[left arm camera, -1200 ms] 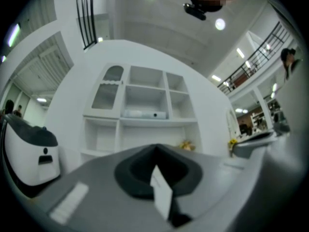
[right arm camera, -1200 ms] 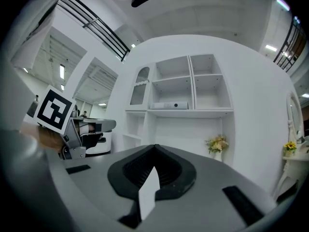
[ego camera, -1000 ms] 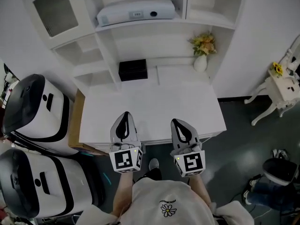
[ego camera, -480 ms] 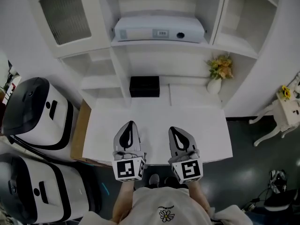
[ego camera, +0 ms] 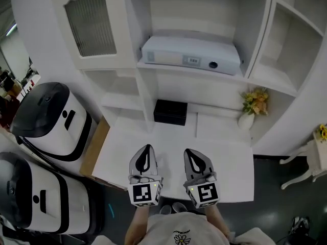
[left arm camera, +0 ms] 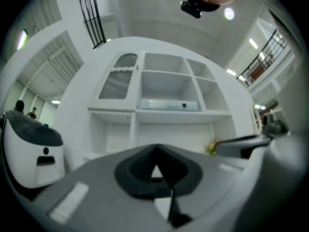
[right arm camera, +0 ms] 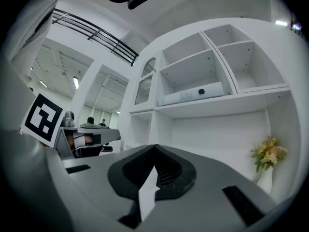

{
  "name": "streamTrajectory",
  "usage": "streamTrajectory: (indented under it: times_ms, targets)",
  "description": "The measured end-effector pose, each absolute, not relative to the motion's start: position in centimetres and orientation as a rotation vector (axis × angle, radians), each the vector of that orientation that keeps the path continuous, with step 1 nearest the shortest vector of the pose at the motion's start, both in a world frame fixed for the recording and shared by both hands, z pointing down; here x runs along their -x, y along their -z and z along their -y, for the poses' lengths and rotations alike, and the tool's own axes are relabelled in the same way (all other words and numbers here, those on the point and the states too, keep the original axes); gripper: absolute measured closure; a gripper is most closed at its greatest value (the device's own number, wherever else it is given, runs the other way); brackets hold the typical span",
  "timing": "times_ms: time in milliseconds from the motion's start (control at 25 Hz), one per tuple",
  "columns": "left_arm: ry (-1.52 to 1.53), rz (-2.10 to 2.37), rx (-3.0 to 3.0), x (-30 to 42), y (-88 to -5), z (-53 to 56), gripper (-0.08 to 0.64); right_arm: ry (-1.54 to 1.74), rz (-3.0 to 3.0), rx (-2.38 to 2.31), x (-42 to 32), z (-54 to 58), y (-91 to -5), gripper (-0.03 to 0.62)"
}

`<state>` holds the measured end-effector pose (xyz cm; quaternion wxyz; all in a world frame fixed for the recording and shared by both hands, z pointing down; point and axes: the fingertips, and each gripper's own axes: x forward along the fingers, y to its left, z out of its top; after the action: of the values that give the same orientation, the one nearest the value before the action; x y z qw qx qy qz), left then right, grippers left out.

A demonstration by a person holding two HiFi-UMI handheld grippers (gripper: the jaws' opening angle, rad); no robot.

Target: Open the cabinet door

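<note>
A white counter (ego camera: 225,152) sits under a big white shelf unit (ego camera: 258,29), with dark floor (ego camera: 276,188) to the right. The cabinet door (ego camera: 92,22) is up high on the left of the shelves. It looks shut and is well away from both grippers. There is one long pale box (ego camera: 191,55) on a shelf. One black box (ego camera: 170,112) and one vase of flowers (ego camera: 254,106) stand at the back of the counter. Two big white-and-black machines (ego camera: 48,119) stand on the left. The left gripper (ego camera: 147,149) and right gripper (ego camera: 191,152) hang side by side over the counter's near edge. Each has its fingers together, holding nothing.
</note>
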<state>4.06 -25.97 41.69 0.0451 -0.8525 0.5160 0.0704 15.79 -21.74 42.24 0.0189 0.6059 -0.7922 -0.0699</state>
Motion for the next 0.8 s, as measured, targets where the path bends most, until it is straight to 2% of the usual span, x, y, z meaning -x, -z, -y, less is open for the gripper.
streamTrajectory:
  times_ms: [400, 800]
  targets:
    - [-0.218, -1.695, 2.491, -2.5, -40.7, 26.6, 0.554, 0.25, 2.583, -1.786, -15.2, 23.9, -41.3, 0.592]
    - [-0.156, -1.932, 2.29, 3.6, -40.9, 25.5, 0.554, 0.205, 2.805, -1.543, -10.2, 25.8, -40.9, 0.592]
